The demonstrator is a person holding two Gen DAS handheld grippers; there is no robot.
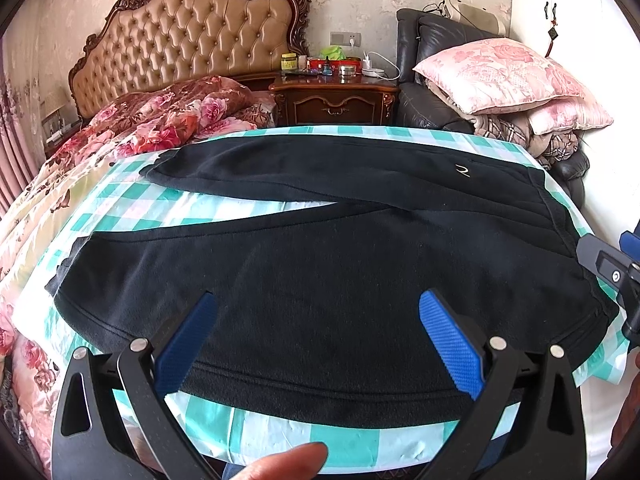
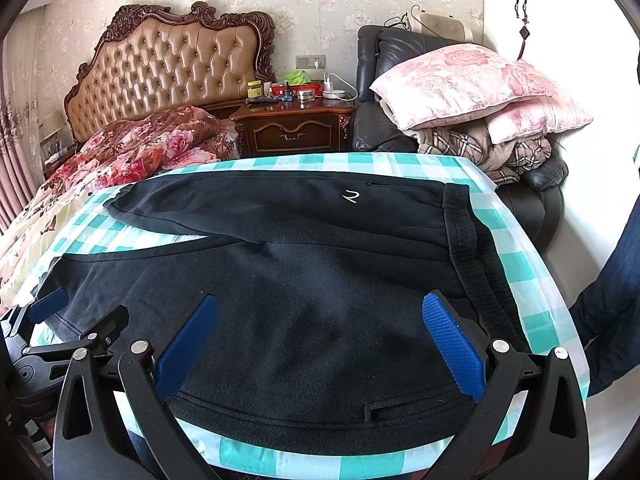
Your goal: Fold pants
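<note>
Black pants [image 1: 320,272] [image 2: 304,288] lie spread flat on a teal-and-white checked cloth [image 1: 168,204] [image 2: 516,268]. The two legs run to the left and the waistband [image 2: 468,236] is at the right. A small white logo [image 2: 350,197] marks the far leg. My left gripper [image 1: 318,312] hovers open above the near leg, blue pads wide apart with nothing between them. My right gripper [image 2: 320,314] is open too, above the near leg closer to the waistband. Each gripper shows at the edge of the other's view: the right gripper [image 1: 616,272] and the left gripper [image 2: 56,332].
A floral quilt [image 1: 160,116] covers the bed behind, under a tufted headboard [image 1: 192,40]. A wooden nightstand [image 1: 336,100] with bottles stands at the back. A dark armchair [image 1: 424,104] piled with pillows [image 1: 508,76] sits at the right. A fingertip [image 1: 288,460] shows at the bottom.
</note>
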